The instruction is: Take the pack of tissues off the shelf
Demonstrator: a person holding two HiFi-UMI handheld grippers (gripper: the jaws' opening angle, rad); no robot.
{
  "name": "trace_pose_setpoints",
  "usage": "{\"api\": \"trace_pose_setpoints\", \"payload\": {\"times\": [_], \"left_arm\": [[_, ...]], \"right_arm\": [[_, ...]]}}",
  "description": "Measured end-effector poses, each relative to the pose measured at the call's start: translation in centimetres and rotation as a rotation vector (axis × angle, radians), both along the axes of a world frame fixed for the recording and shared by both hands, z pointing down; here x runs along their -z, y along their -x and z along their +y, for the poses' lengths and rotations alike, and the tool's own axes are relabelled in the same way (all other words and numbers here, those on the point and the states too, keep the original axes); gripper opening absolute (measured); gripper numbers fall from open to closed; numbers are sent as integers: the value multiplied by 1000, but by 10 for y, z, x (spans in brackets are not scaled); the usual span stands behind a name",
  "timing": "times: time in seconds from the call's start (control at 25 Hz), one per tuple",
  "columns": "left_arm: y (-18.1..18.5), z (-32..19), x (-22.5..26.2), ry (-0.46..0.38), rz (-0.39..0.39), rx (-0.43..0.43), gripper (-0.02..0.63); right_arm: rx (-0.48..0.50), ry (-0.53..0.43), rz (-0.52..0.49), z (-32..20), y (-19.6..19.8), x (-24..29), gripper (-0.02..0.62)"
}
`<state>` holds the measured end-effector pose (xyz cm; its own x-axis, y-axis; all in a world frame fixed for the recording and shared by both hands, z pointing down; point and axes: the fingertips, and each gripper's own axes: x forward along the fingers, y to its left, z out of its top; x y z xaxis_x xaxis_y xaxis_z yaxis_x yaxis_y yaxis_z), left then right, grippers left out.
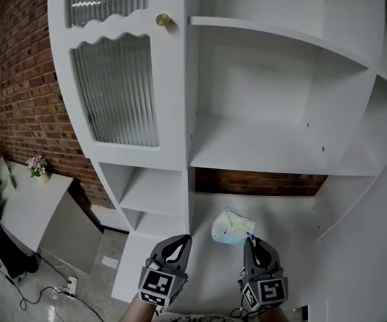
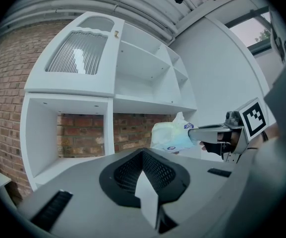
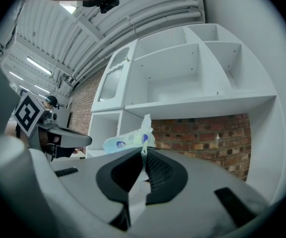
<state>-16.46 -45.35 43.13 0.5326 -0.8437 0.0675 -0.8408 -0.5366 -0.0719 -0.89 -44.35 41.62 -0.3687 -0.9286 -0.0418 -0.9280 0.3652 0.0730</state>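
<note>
The pack of tissues is a soft pale-blue and white plastic packet. My right gripper is shut on its crinkled near edge and holds it over the low shelf board of the white shelf unit. In the right gripper view the pack sticks out up and to the left from the closed tips of my right gripper. The left gripper hovers beside it on the left, shut and empty. From the left gripper view, the pack hangs off the right gripper, beyond the left gripper's tips.
The shelf unit has a ribbed-glass door with a brass knob at upper left, and bare open compartments. A brick wall lies behind. Low at left stand a small white table with flowers and floor cables.
</note>
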Motion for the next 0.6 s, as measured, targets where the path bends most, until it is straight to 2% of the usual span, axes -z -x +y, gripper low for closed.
{"api": "trace_pose_setpoints", "payload": {"times": [0.6], "left_arm": [[3,-3,-3,18,30,-11,14]], "right_arm": [[8,23,35,-2,5,-4,8]]}}
